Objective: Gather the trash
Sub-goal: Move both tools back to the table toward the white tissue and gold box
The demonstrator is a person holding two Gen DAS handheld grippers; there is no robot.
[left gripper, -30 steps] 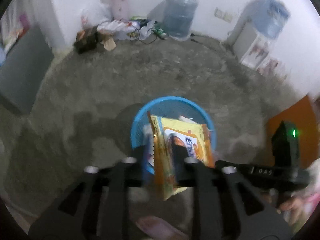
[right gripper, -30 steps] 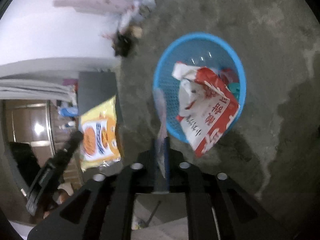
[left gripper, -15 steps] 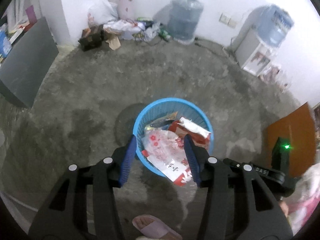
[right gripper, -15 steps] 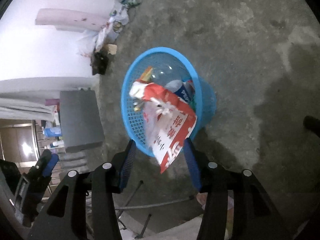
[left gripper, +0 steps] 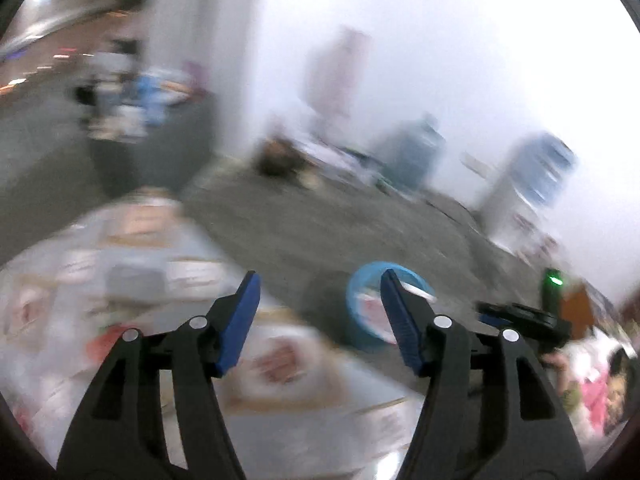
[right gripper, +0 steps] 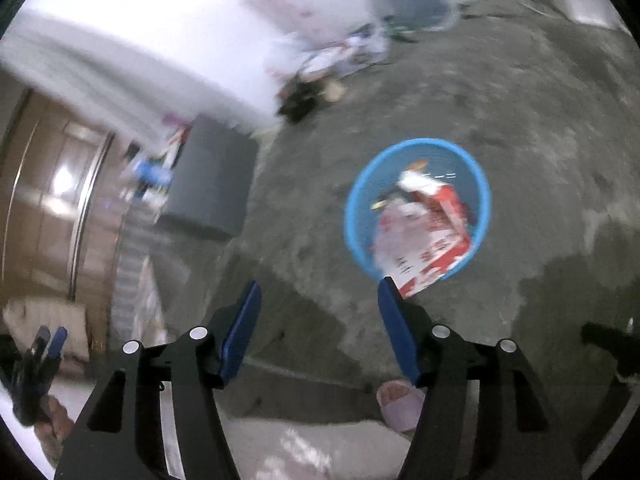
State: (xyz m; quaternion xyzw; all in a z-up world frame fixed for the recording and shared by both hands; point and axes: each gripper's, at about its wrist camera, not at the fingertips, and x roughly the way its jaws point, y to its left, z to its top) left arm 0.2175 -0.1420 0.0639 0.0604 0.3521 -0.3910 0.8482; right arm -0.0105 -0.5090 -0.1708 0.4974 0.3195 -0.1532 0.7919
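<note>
From the right wrist view, going left to right: the left gripper [right gripper: 48, 346] shows small at the far left edge, held in a hand [right gripper: 54, 426]. Beside it are wooden doors [right gripper: 52, 200] and, near them, a dark grey board [right gripper: 212, 184] leaning by a white wall. A blurred heap of clutter [right gripper: 320, 68] lies on the concrete floor [right gripper: 540, 120] at the wall's foot, well apart from everything else. Right of centre stands the blue basket [right gripper: 484, 196], upright on the floor, with a red and white wrapper [right gripper: 424, 256] sticking out over its near rim and other wrappers under it. Nothing stands between the right gripper [right gripper: 318, 310] and the basket. That gripper's jaws are opening, blue pads wide apart, with nothing between them. Low in the view a foot in a pale slipper [right gripper: 396, 404] rests on the floor, just beside the right finger.

The left wrist view is heavily smeared. At its left lies what may be a bench [left gripper: 132, 280] covered with pale papers or packets; I cannot tell which. The left gripper [left gripper: 316, 300] hangs over its edge, jaws opening and empty. The basket [left gripper: 356, 320] sits behind the right finger, partly hidden by it. Farther back a water bottle [left gripper: 416, 152] and a water dispenser [left gripper: 528, 184] stand against the wall. The right gripper [left gripper: 520, 320] shows at the right edge.
</note>
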